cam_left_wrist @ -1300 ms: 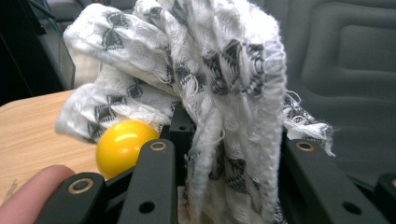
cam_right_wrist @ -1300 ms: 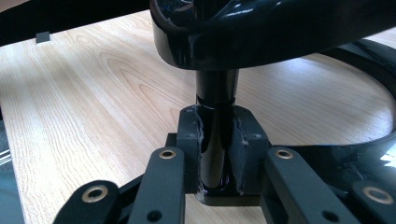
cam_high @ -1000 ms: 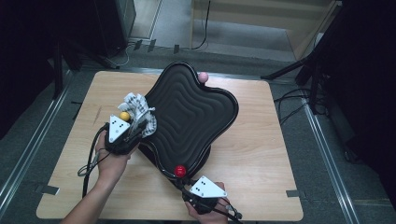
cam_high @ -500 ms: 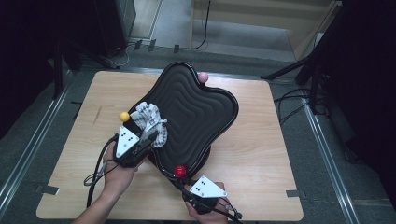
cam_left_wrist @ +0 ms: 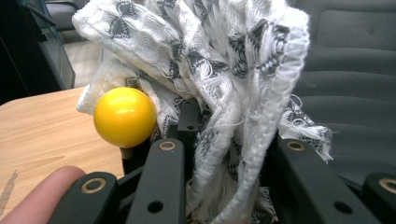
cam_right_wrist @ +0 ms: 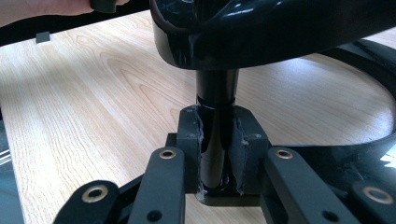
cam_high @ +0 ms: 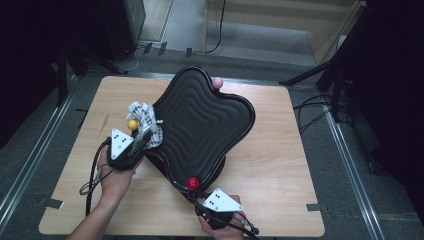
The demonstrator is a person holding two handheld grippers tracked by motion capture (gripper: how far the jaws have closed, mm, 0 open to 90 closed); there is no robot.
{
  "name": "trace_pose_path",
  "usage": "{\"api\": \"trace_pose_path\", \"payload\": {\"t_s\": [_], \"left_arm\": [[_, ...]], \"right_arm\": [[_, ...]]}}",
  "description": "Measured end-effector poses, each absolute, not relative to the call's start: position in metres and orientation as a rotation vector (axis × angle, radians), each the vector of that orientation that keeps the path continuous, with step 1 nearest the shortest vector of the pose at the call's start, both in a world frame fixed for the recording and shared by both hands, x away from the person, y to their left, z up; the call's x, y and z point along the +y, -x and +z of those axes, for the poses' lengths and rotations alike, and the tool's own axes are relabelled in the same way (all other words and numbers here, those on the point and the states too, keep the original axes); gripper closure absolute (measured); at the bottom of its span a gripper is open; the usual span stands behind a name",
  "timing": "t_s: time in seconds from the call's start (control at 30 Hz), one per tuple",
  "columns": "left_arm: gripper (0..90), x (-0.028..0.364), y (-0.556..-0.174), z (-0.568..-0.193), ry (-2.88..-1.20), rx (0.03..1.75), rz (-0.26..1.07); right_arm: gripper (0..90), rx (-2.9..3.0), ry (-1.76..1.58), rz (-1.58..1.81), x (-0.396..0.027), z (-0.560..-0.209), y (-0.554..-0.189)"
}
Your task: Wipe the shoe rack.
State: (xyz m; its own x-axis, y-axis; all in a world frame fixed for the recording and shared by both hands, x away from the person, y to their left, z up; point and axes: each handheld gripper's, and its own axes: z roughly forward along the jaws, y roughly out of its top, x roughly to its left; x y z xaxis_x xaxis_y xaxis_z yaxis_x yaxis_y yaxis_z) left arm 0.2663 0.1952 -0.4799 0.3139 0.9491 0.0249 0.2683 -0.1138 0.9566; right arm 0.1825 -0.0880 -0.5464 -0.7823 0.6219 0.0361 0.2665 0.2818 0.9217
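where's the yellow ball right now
In the high view the yellow ball sits at the left edge of the black seat, against the white patterned cloth held in the left gripper.

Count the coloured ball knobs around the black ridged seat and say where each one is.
3. A yellow knob at the seat's left edge beside the white cloth, a pink knob at its far edge, a red knob at its near edge. Others may be hidden.

Table [cam_high: 280,150] pale wood, matt; tray [cam_high: 200,125] glossy black plastic, ribbed; cloth [cam_left_wrist: 224,60] frayed woven; yellow ball [cam_left_wrist: 124,117] smooth, glossy.
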Motion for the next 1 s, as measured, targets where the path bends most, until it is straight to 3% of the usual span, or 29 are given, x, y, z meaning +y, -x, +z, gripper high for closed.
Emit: {"api": "trace_pose_path", "payload": {"t_s": [0.17, 0.63, 1.0], "left_arm": [[73.7, 0.193, -0.274, -0.478, -1.6, 1.144, 0.944], [77.1, 0.179, -0.308, -0.456, -1.584, 1.186, 0.912], [77.8, 0.129, -0.312, -0.435, -1.631, 1.062, 0.871]], "right_arm": [[75.8, 2.224, -0.808, 1.499, -0.088, -0.546, -0.182], [75.9, 2.231, -0.802, 1.502, -0.088, -0.546, -0.183], [75.9, 2.236, -0.796, 1.502, -0.088, -0.546, -0.183]]}}
